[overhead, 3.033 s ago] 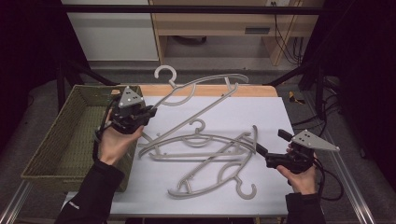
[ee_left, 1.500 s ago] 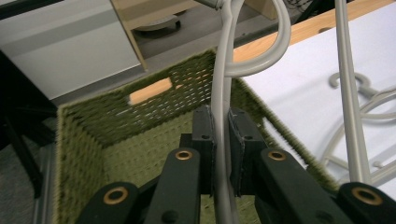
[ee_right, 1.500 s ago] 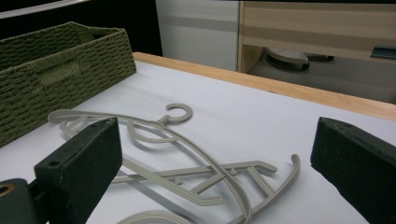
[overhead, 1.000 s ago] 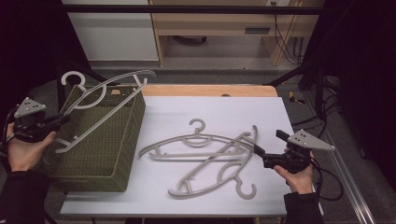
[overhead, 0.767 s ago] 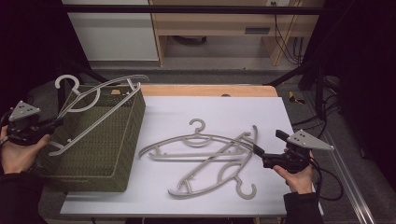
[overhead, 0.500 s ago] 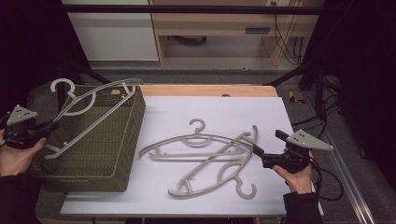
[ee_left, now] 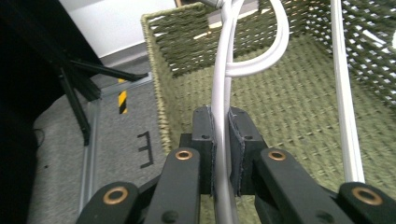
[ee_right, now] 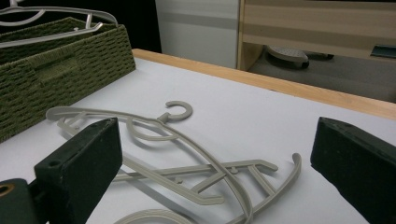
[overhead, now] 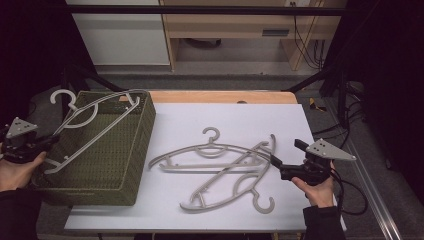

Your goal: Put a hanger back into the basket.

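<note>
The left gripper is clamped on the lower bar of a grey hanger, its pads pinching the thin rod, as the left gripper view shows. From that grip the hanger runs diagonally up and away over the open top of the green woven basket, its long axis slanting from the near left toward the far right corner; its hook curls out past the basket's far left edge. The right gripper rests with jaws spread wide, holding nothing, just beside two more hangers that lie crossed on the white table, one hook pointing away, the other toward the person.
</note>
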The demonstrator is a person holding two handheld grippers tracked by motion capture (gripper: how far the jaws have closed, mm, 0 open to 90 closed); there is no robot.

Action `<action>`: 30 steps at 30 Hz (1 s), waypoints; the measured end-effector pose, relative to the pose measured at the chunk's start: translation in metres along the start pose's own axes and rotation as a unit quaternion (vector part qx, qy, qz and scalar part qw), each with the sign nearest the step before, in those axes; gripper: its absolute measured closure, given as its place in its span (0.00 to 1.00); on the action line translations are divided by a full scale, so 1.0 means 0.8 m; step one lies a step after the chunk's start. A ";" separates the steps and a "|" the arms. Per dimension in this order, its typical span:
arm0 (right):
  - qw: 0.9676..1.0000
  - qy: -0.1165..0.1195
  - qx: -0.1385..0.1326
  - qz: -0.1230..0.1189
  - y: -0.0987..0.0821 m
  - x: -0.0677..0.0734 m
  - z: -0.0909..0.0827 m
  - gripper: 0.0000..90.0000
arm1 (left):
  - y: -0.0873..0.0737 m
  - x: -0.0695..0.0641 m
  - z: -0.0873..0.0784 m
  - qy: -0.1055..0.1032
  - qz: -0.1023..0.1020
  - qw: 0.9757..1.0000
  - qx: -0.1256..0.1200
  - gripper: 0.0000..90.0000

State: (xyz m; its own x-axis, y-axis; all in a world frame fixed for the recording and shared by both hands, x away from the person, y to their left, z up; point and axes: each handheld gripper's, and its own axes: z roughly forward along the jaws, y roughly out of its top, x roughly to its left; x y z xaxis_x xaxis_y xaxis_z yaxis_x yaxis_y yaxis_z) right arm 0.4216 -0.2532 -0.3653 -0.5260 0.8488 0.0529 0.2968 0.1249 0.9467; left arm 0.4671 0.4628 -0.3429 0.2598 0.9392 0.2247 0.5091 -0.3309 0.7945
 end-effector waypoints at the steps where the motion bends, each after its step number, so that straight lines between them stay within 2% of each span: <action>1: 1.000 0.000 0.001 0.001 0.000 0.000 0.000 0.03 | -0.001 0.001 0.000 0.002 0.004 1.000 0.004 0.91; 7: 1.000 0.000 0.003 0.000 0.000 0.001 0.002 0.03 | -0.007 -0.004 0.009 0.002 0.002 1.000 0.011 0.91; 15: 1.000 0.001 0.004 -0.001 0.000 0.001 0.001 0.03 | -0.011 -0.021 0.030 0.012 0.019 0.999 0.037 0.91; 19: 1.000 0.000 0.003 -0.001 0.000 0.001 0.001 0.03 | -0.012 -0.020 0.031 0.008 0.010 0.999 0.042 0.91; 22: 1.000 0.002 0.003 -0.002 0.000 0.002 0.002 0.03 | -0.012 -0.022 0.032 0.014 0.013 0.999 0.047 0.91; 25: 1.000 0.002 0.002 -0.002 0.000 0.002 0.002 0.03 | -0.013 -0.021 0.036 0.017 0.005 0.998 0.059 0.91; 27: 1.000 0.001 0.004 -0.001 0.000 0.003 0.003 0.03 | -0.013 -0.023 0.039 0.022 0.013 0.998 0.066 0.91; 30: 1.000 0.002 0.004 -0.001 0.000 0.003 0.002 0.03 | -0.014 -0.025 0.042 0.025 0.014 0.997 0.072 0.91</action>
State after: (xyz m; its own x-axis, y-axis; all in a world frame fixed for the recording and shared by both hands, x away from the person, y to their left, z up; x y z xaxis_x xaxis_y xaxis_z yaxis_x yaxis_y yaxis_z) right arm 0.4220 -0.2504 -0.3659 -0.5298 0.8466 0.0520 0.3017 0.1308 0.9444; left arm 0.4836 0.4447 -0.3750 0.2359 0.9313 0.2775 0.6151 -0.3642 0.6993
